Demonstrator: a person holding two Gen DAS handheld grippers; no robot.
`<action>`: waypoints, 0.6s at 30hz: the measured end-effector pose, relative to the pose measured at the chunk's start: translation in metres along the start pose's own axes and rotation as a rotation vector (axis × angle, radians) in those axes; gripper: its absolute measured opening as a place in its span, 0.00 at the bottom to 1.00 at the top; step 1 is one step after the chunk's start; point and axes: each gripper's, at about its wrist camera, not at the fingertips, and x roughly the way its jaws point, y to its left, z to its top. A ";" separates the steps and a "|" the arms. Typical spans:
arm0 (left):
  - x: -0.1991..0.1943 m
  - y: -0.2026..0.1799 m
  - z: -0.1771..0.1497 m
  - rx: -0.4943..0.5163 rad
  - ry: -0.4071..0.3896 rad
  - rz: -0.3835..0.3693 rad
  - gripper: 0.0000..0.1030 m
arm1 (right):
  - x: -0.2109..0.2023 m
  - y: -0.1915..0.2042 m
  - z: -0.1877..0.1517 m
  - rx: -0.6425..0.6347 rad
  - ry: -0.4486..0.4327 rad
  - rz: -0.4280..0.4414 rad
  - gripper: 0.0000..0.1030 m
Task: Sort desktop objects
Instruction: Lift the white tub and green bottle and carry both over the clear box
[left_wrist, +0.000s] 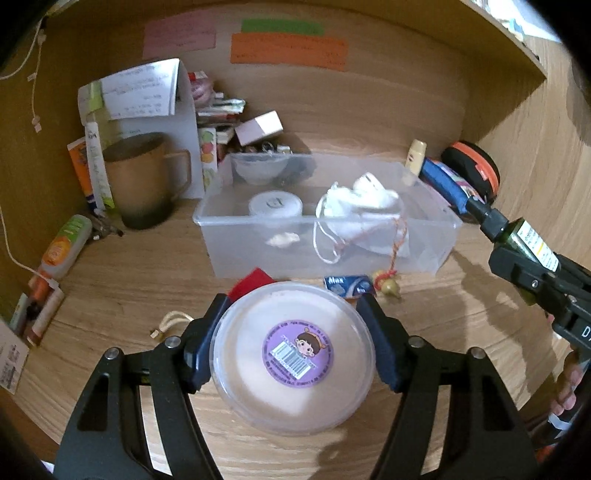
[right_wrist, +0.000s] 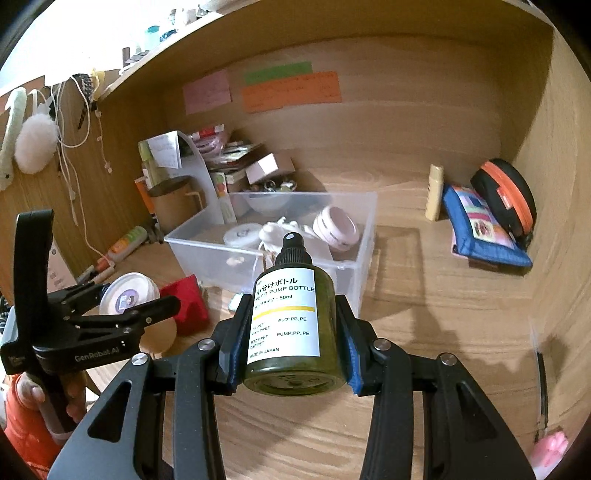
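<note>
A round clear-lidded container (left_wrist: 291, 354) with a purple sticker sits between the blue pads of my left gripper (left_wrist: 291, 301), which is shut on it, a little above the wooden desk. From the right wrist view the same container (right_wrist: 129, 291) and left gripper (right_wrist: 140, 295) show at the left. My right gripper (right_wrist: 291, 301) is shut on a dark green pump bottle (right_wrist: 288, 317) with a white label, its black nozzle pointing away; the bottle (left_wrist: 532, 236) also shows at the right edge of the left wrist view. Beyond both stands a clear plastic bin (left_wrist: 236, 254).
The bin holds a white jar (left_wrist: 275, 205), a white drawstring pouch (left_wrist: 354, 206), a pink round case (right_wrist: 336, 229) and a bowl (left_wrist: 260, 170). A red item (left_wrist: 251, 282) and small blue pack (left_wrist: 349, 286) lie before it. Brown mug (left_wrist: 142, 181) left; blue pouch (right_wrist: 484, 232), black-orange case (right_wrist: 506, 199) right.
</note>
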 end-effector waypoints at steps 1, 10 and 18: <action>-0.002 0.001 0.002 0.001 -0.007 0.002 0.67 | 0.001 0.002 0.001 -0.002 -0.002 0.002 0.37; -0.016 0.018 0.033 0.011 -0.055 0.013 0.67 | 0.007 0.011 0.018 -0.009 -0.015 0.007 0.37; -0.022 0.034 0.065 0.014 -0.074 0.001 0.67 | 0.017 0.009 0.035 -0.008 -0.015 -0.001 0.37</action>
